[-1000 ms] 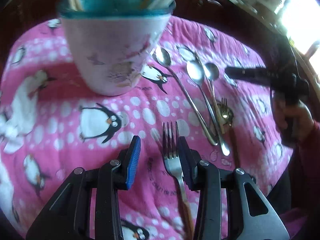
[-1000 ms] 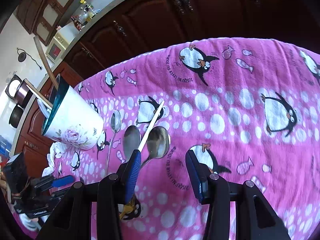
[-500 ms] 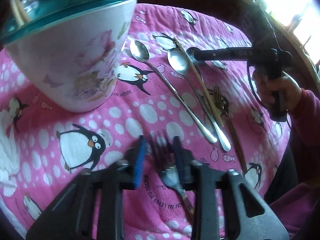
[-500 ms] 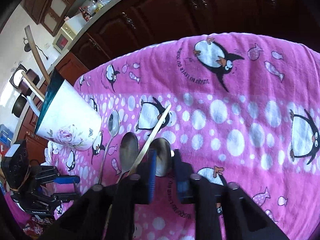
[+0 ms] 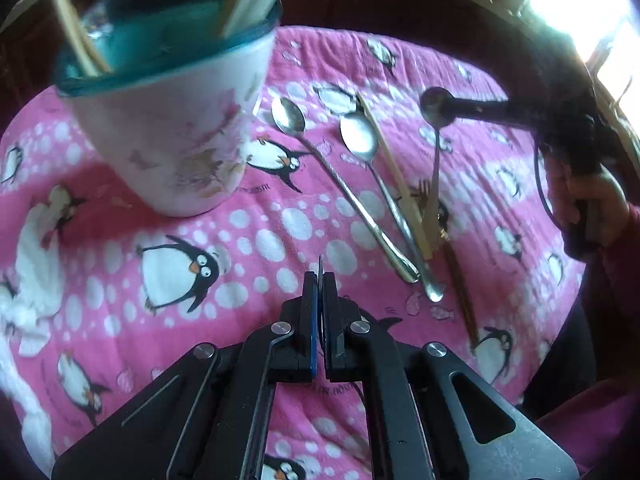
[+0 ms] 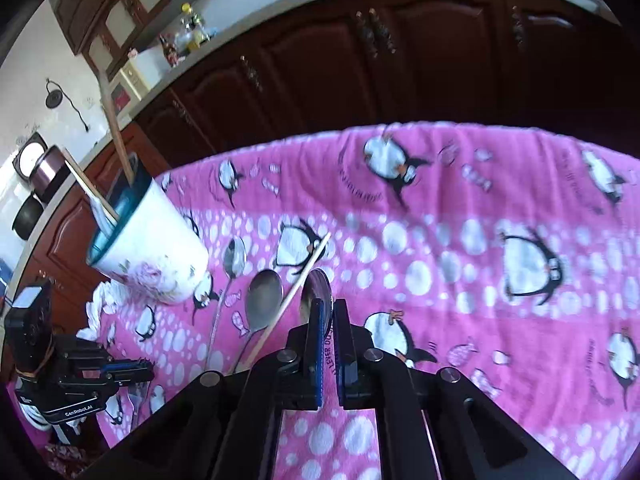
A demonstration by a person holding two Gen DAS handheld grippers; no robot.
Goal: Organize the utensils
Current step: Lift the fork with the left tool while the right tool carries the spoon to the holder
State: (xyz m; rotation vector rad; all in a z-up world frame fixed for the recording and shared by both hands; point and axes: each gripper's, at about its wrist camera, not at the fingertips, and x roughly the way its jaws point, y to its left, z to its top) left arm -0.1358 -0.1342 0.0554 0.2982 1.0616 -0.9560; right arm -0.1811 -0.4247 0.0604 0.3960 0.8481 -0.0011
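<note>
My left gripper (image 5: 320, 278) is shut on a silver fork (image 5: 320, 265), which shows only as a thin edge between the pads. My right gripper (image 6: 329, 306) is shut on the bowl of a silver spoon (image 6: 318, 286). In the left wrist view the spoon (image 5: 435, 168) hangs by its bowl, its handle slanting down to the cloth. A white floral cup (image 5: 172, 120) with a teal inside stands at the back left and holds chopsticks and other utensils. In the right wrist view the cup (image 6: 148, 252) is at the left and the left gripper (image 6: 130, 368) is low on the left.
On the pink penguin cloth (image 5: 120, 208) lie two more spoons (image 5: 288, 114) (image 5: 358, 138), a pale chopstick (image 5: 394, 176) and a gold fork (image 5: 460, 276), all right of the cup. Dark wooden cabinets (image 6: 360, 60) stand behind the table. A person's hand (image 5: 592, 200) holds the right gripper.
Both grippers have gone from open to shut. The left one closed on the fork, now turned on edge; the right one closed on the spoon's bowl and raised it off the cloth.
</note>
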